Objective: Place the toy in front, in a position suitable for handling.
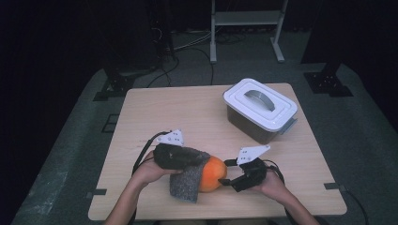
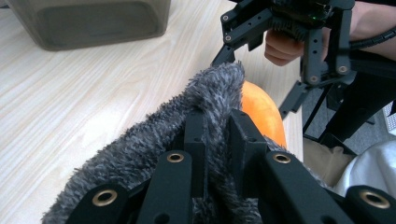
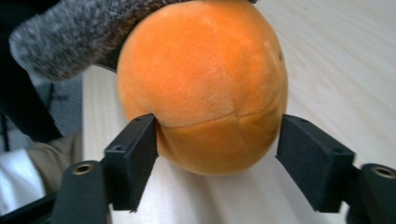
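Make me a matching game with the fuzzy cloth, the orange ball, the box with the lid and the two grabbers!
Things:
1. grey fuzzy cloth
2. orange plush ball
3. lidded box
4. right gripper

States or places:
A. stands at the far right of the table, white lid on
B. pinched in the shut left gripper, draped over the ball
C. jaws spread, one on each side of the ball, right pad clear of it
D. rests on the table near the front edge, partly covered

Pairs: 1-B, 2-D, 3-A, 4-C
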The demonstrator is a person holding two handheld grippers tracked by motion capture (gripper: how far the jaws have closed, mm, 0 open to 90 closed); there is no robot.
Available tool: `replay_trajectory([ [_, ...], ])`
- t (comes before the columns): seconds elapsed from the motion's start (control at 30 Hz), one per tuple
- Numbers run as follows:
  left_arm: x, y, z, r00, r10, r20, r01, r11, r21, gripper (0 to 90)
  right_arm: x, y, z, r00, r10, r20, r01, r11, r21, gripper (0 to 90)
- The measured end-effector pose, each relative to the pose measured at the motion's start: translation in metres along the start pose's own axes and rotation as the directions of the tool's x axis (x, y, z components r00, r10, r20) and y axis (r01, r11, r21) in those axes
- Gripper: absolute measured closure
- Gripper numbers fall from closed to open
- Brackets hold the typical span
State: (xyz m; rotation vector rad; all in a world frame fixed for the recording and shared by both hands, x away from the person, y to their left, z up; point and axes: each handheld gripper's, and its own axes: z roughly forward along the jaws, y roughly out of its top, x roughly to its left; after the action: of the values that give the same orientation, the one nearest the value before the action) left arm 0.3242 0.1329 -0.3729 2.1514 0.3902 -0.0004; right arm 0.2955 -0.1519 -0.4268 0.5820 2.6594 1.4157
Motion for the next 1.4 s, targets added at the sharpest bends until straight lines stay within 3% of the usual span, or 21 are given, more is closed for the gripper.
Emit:
replay_trajectory([
  [0.23,-0.007,0.002,0.007,0.9994,0.015,0.03,-0.015,0.9999,0.002,78.5,0.007,0.008,0.001,0.9986,0.054,0.0,-0.054,0.998,-0.038,24.6],
  [0.3,-0.011,0.004,0.01,0.9992,0.026,0.029,-0.027,0.9995,0.018,78.5,0.007,0.01,0.006,0.9989,0.047,-0.006,-0.047,0.999,-0.021,32.8],
  [0.4,-0.019,0.015,0.009,0.998,0.055,0.031,-0.056,0.9979,0.033,78.5,0.009,0.01,0.006,0.9998,-0.018,0.004,0.018,1.0,-0.024,44.8],
  [0.5,-0.024,0.024,0.014,0.9954,0.081,0.052,-0.083,0.9959,0.038,78.5,0.014,0.012,0.006,0.9968,-0.08,0.006,0.08,0.996,-0.025,48.1],
  [0.67,-0.022,0.021,0.025,0.996,0.062,0.064,-0.066,0.996,0.061,78.5,0.02,0.01,0.005,0.9858,-0.166,0.024,0.166,0.986,0.002,52.2],
  [0.8,-0.02,0.017,0.017,0.9977,0.06,0.031,-0.061,0.9962,0.062,78.4,0.019,0.006,0.003,0.9877,-0.155,0.017,0.155,0.988,-0.012,53.6],
  [0.97,-0.013,0.008,0.002,0.9991,0.041,-0.008,-0.04,0.9969,0.068,78.3,0.017,0.007,0.001,0.9828,-0.184,0.013,0.184,0.983,-0.001,54.0],
  [1.2,-0.006,-0.005,-0.005,0.9999,-0.005,-0.015,0.005,0.9984,0.056,78.1,-0.001,0.001,-0.007,0.9881,-0.153,0.019,0.153,0.988,0.008,53.9],
  [1.4,-0.005,-0.004,0.004,0.9999,-0.01,0.003,0.01,0.9988,0.048,78.1,-0.005,0.003,-0.008,0.9962,-0.087,0.004,0.087,0.996,0.02,36.5],
])
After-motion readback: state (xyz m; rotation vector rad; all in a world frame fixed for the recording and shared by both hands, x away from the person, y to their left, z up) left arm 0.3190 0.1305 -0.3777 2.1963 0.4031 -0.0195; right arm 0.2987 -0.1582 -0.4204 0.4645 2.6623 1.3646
